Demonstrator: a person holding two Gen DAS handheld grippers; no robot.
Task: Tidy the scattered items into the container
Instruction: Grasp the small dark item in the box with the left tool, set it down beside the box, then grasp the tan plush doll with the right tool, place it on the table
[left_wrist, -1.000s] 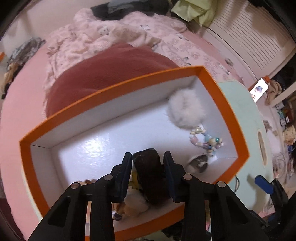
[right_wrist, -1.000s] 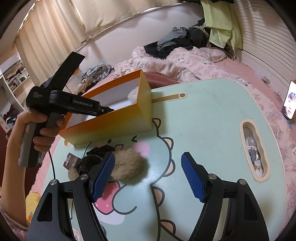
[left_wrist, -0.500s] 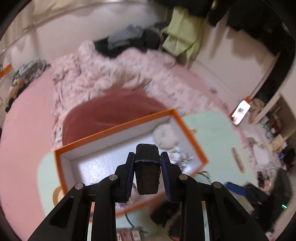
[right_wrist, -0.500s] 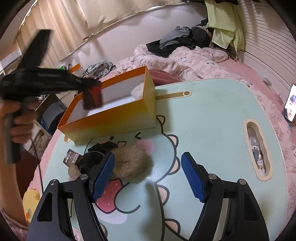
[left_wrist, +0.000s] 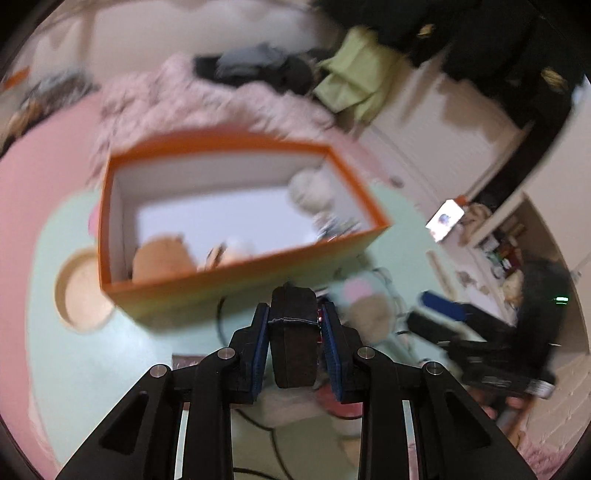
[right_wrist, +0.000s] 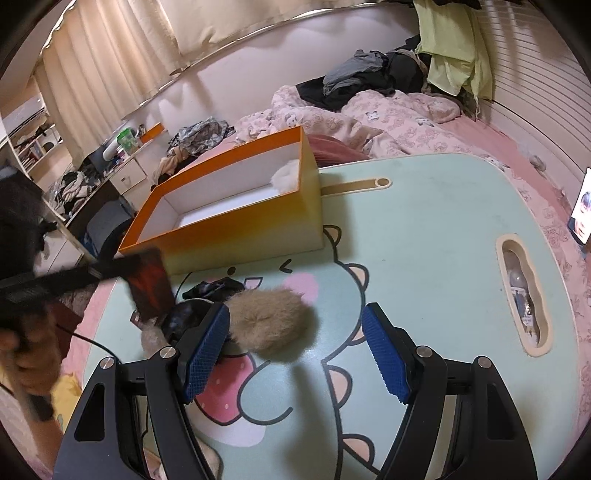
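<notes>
While your left gripper (left_wrist: 294, 334) is pinching the dark pouch (left_wrist: 294, 332) outside the orange box (left_wrist: 236, 284), which is lying just ahead of its tips, you are risking a drop onto the green table (right_wrist: 424, 229) if the blurred swing is loosening that grip. Your right gripper (right_wrist: 295, 350) is hanging spread and empty, with the tan pompom (right_wrist: 273, 321) sitting just ahead of its left finger and risking a nudge.

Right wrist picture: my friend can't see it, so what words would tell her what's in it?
The right gripper, open, hovers over a mint cartoon table beside a fluffy tan pom-pom. Behind sits an orange box with a white puff inside. At left, blurred, the left gripper holds a dark pouch.
</notes>
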